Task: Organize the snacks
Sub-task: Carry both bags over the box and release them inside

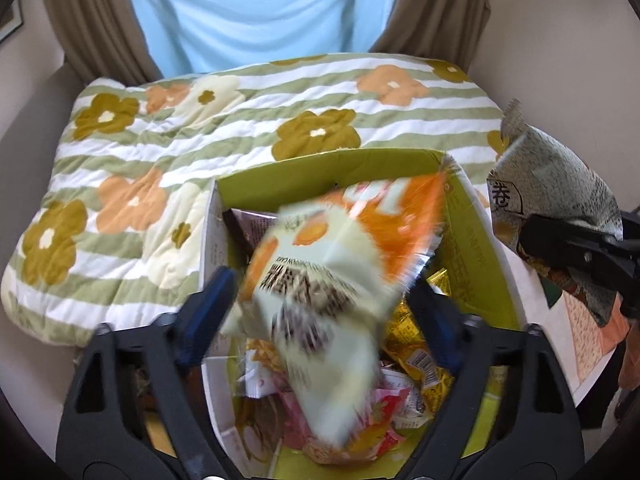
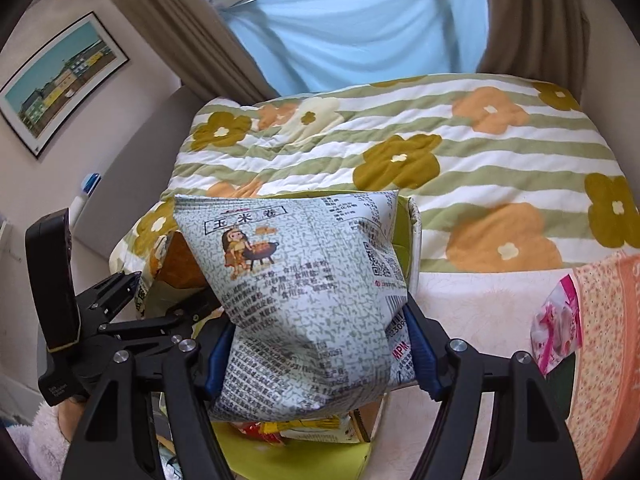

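Observation:
A green cardboard box (image 1: 320, 168) holds several snack packets (image 1: 416, 356). My left gripper (image 1: 320, 300) hangs over it, jaws wide. Between them is an orange and pale snack bag (image 1: 332, 264), smeared by motion while the blue pads (image 1: 216, 292) look sharp and do not press on it. My right gripper (image 2: 320, 352) is shut on a grey-green printed snack bag (image 2: 304, 264), held upright just right of the box rim (image 2: 414, 232). The left wrist view shows that bag (image 1: 560, 168) at its right edge.
A striped quilt with flowers (image 1: 200, 140) lies behind the box. To the right, a pink packet (image 2: 558, 328) rests at the edge of a peach floral cloth (image 2: 608, 340) on a white tabletop (image 2: 480, 312). Curtains (image 2: 360, 28) and a framed picture (image 2: 60, 80) stand behind.

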`<act>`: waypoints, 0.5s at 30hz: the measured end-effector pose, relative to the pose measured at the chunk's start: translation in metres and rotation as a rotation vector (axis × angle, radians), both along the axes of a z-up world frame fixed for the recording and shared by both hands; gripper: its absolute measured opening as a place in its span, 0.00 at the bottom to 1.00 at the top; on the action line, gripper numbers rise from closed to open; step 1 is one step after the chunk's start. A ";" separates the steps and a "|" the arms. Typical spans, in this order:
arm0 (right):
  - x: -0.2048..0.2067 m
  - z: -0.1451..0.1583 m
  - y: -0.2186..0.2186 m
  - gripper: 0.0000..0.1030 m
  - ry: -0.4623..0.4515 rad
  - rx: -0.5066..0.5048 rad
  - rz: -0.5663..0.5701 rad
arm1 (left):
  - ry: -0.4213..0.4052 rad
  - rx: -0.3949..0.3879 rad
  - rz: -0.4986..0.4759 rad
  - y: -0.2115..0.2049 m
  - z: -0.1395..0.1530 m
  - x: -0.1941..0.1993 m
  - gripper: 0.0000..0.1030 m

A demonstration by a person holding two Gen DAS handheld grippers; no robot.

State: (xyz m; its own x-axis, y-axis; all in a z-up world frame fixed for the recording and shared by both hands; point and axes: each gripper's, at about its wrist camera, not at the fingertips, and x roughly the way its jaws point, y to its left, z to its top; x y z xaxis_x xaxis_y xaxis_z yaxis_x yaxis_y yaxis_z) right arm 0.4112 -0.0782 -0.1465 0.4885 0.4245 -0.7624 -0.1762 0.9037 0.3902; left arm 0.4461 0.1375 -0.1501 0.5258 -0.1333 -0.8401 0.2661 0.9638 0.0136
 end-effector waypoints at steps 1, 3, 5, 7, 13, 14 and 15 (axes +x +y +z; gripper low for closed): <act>0.001 -0.001 0.002 0.66 0.007 -0.003 -0.011 | -0.002 0.003 -0.011 0.000 -0.001 -0.001 1.00; 0.005 -0.006 0.000 0.66 0.027 0.005 -0.035 | 0.009 -0.019 -0.030 0.001 -0.002 -0.004 1.00; 0.008 -0.009 0.000 0.66 0.043 0.007 -0.048 | 0.030 -0.041 -0.019 0.005 -0.005 -0.009 1.00; 0.009 -0.011 0.000 0.66 0.054 0.015 -0.051 | 0.041 -0.067 -0.001 0.011 -0.007 -0.017 1.00; 0.020 -0.015 0.007 0.66 0.071 0.031 -0.028 | 0.029 -0.100 0.065 0.029 -0.001 -0.042 1.00; 0.023 -0.016 0.009 0.67 0.072 0.036 -0.022 | 0.037 -0.105 0.072 0.032 -0.002 -0.044 1.00; 0.024 -0.016 0.012 0.67 0.071 0.035 -0.019 | 0.042 -0.104 0.083 0.035 -0.004 -0.044 1.00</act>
